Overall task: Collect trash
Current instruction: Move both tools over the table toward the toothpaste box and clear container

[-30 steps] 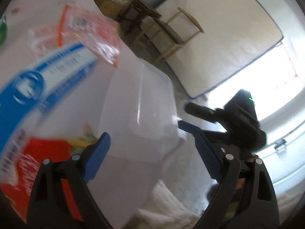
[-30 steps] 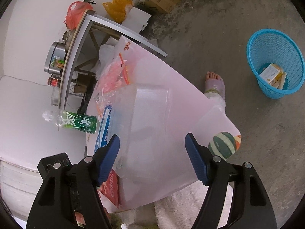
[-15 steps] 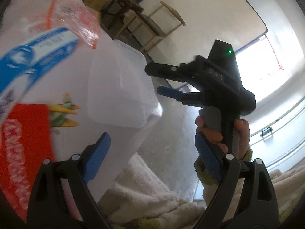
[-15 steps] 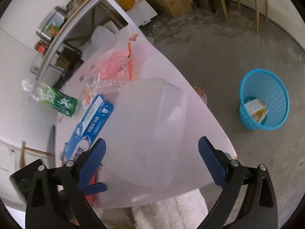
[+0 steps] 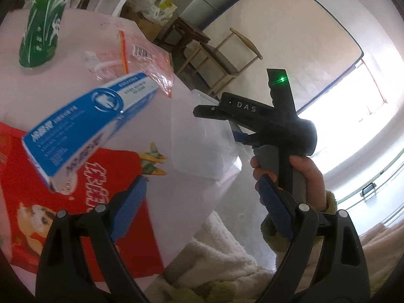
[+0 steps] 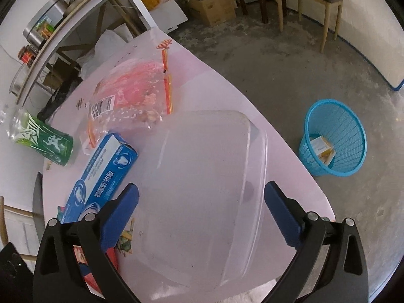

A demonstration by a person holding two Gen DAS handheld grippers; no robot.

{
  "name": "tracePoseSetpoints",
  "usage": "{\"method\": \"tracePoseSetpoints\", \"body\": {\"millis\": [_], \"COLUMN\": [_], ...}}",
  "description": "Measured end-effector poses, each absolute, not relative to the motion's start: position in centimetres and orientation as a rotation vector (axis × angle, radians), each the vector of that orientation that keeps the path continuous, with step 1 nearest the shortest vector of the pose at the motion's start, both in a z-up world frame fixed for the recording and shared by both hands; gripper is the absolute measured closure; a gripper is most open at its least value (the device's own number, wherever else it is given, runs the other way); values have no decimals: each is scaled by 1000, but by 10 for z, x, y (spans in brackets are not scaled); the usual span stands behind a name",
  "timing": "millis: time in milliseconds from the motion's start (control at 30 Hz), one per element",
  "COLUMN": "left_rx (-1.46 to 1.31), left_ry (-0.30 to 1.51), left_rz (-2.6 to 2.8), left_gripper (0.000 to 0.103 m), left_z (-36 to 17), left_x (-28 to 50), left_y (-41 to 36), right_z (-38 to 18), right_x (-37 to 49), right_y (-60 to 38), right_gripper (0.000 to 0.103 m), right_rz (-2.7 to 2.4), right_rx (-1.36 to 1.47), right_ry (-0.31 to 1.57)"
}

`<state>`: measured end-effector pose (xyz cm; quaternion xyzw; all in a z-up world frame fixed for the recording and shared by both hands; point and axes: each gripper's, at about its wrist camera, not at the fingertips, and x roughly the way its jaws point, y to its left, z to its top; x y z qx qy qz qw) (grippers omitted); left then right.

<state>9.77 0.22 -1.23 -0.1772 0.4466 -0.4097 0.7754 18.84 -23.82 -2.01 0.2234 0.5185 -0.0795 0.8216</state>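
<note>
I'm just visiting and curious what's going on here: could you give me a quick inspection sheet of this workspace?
Surface: pale round table.
Job's things: clear plastic container, blue box, pink wrapper, green bottle, red package; blue wastebasket on the floor, small box inside.
Clutter: cardboard boxes.
Grippers: left gripper and right gripper, jaws open, empty.
Cables: nothing seen.
Surroundings: concrete floor, wooden chair.

Window glare, perhaps slight blur

you see a blue and white box point(image 6: 101, 176), a green bottle point(image 6: 48, 141), a clear container point(image 6: 202, 189), a light blue basket point(image 6: 333, 136).
</note>
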Motion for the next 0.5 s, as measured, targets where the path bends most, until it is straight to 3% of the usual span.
{"method": "tracePoseSetpoints", "body": {"millis": [500], "left_rx": [-327], "left_ry": [909], "left_rz": [-764], "left_gripper": [17], "left_z": [4], "left_x": [101], "left_y": [35], "right_z": [-26], "right_x": [183], "right_y": [-213], "right_gripper": [8], "right_rz": [-111], "right_rx": [313], "right_ry": [1131]}}
